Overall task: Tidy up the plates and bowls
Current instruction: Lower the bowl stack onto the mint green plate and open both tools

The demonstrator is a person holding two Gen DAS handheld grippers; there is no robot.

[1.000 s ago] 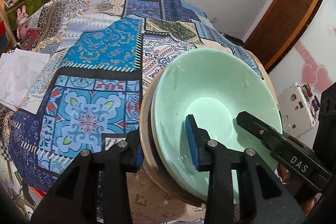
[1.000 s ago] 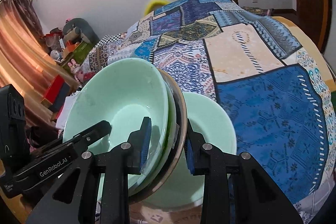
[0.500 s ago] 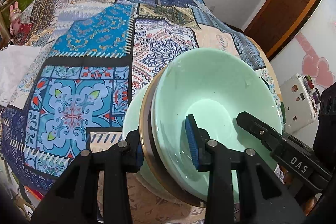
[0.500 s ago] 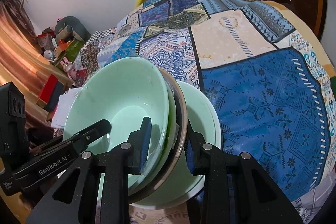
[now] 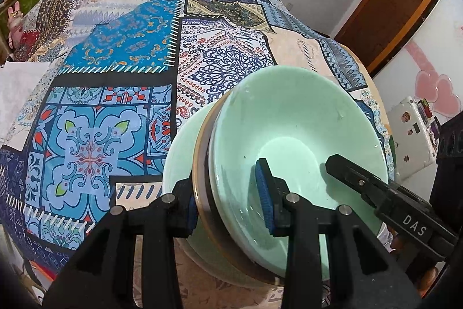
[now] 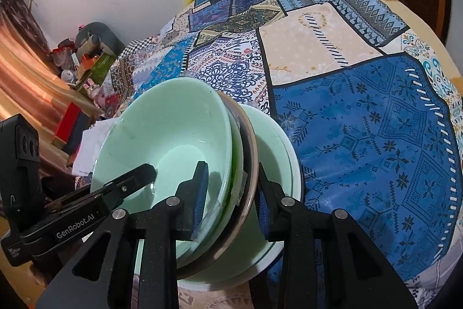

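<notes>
Gripping the near rim of a stack of dishes from both sides, the two black grippers meet over a table draped in a patchwork cloth of blue, cream and patterned squares (image 5: 121, 54). The stack's top piece is a pale green glossy bowl (image 5: 292, 129); beneath it sits a shallow dish with a brownish-gold metallic rim (image 5: 201, 152), and at the bottom lies a wide pale green plate (image 5: 176, 161) with a whitish edge.

From the left wrist view, the left gripper (image 5: 228, 207) has one blue-padded finger inside the top bowl and the other outside the gold-rimmed dish, so its fingers are clamped across both rims together. The lowest plate lies outside that grip, under the held pair, on the cloth near the table's front edge.

From the right wrist view, the right gripper (image 6: 231, 201) straddles the same two rims at the stack's right side. Its jaws are opening; the inner pad looks just beside the bowl's (image 6: 173, 135) inner wall, and whether the outer pad still touches the gold-rimmed dish (image 6: 251, 161) cannot be told. The wide plate (image 6: 277, 152) lies under them, resting on the cloth (image 6: 376, 141).

Each gripper's tip shows in the other's view, reaching into the bowl. A wooden door (image 5: 385, 5) stands at far right.
</notes>
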